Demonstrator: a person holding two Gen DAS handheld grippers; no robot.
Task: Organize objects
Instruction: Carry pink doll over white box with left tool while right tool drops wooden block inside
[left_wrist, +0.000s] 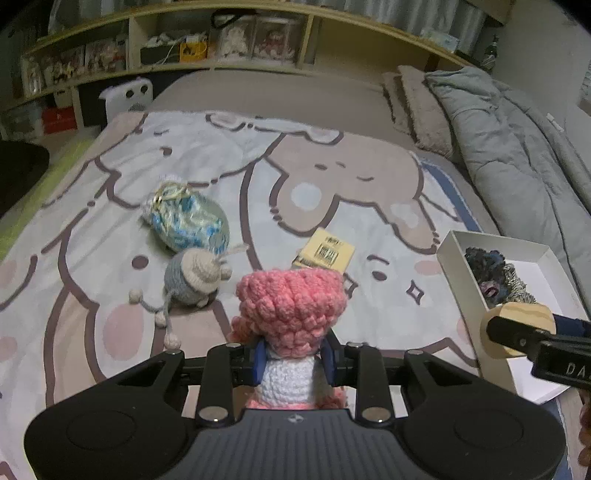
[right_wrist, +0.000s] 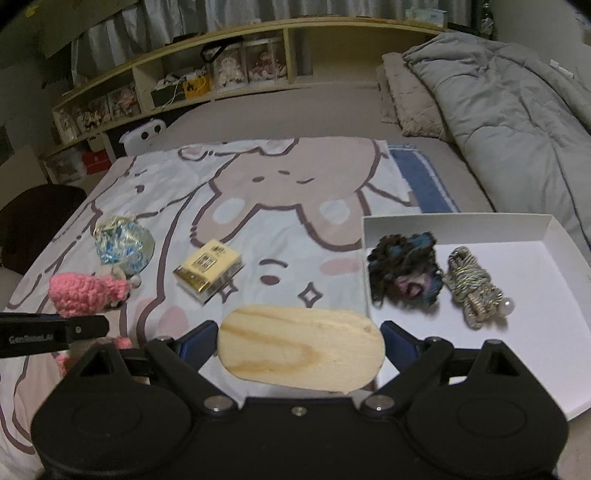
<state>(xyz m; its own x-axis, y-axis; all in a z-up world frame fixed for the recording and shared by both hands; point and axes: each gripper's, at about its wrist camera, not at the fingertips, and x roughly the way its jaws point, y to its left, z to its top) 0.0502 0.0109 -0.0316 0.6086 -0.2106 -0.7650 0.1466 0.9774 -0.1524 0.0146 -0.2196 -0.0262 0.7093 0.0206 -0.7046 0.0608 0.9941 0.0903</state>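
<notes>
Pink crochet doll (left_wrist: 291, 314) pinched at the white waist by left tool (left_wrist: 295, 363), lifted above the bed. Soft, light, squashy; waist grip looks secure, head likely to flop. Wooden oval (right_wrist: 301, 350) clamped across its width in right tool (right_wrist: 300, 345), stiff, smooth, possibly slippery. White box (right_wrist: 535, 295) at two o'clock, two yarn bundles inside. Yellow packet (right_wrist: 208, 271), grey crochet toy (left_wrist: 192, 277) and blue-green pouch (left_wrist: 188, 221) waiting on the blanket (left_wrist: 92, 258), ten to eleven o'clock.

- A cartoon-bear blanket (right_wrist: 280, 192) covers the bed before me.
- A grey duvet (right_wrist: 509, 110) lies bunched beside it.
- A wooden shelf (right_wrist: 258, 33) lines the wall.
</notes>
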